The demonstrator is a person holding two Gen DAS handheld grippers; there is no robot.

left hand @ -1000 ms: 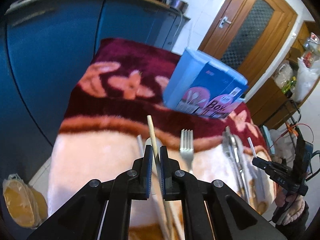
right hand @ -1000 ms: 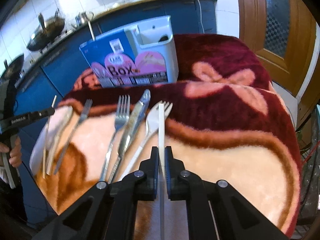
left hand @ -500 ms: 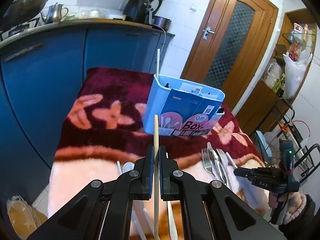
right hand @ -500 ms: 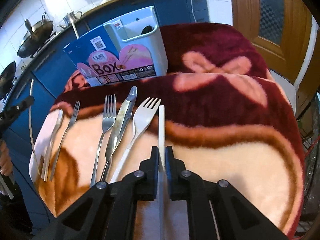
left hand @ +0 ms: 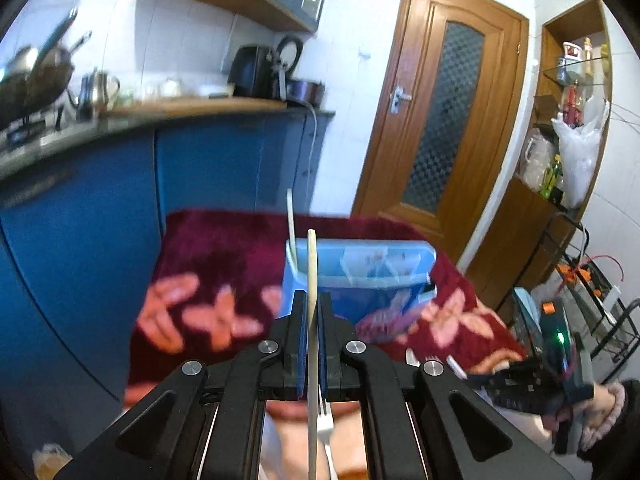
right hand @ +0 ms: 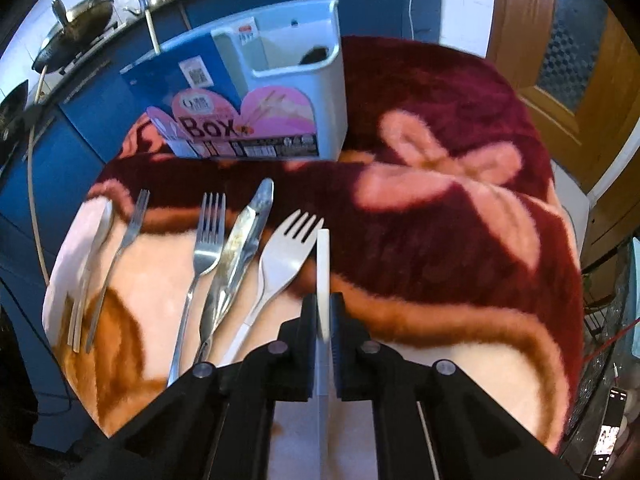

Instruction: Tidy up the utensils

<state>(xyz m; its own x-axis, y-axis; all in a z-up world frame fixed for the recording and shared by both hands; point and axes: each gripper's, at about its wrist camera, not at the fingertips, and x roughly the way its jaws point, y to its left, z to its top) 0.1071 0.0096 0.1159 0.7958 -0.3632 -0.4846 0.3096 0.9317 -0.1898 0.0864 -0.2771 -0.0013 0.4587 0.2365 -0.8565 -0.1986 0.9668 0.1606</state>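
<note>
Left tool (left hand: 311, 312) clamped on wooden chopstick (left hand: 311, 264), angled gently downward, right tool (right hand: 323, 312) pinching white knife (right hand: 323, 264), pitched steeply down

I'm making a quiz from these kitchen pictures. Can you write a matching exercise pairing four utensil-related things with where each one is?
Things:
1. wooden chopstick
2. white plastic knife
3. white plastic fork
4. blue utensil box

Places:
A. standing upright on the blanket's dark red part
B. gripped in the right claw
C. lying flat beside the metal knife
D. gripped in the left claw

Pairs: 1-D, 2-B, 3-C, 4-A
</note>
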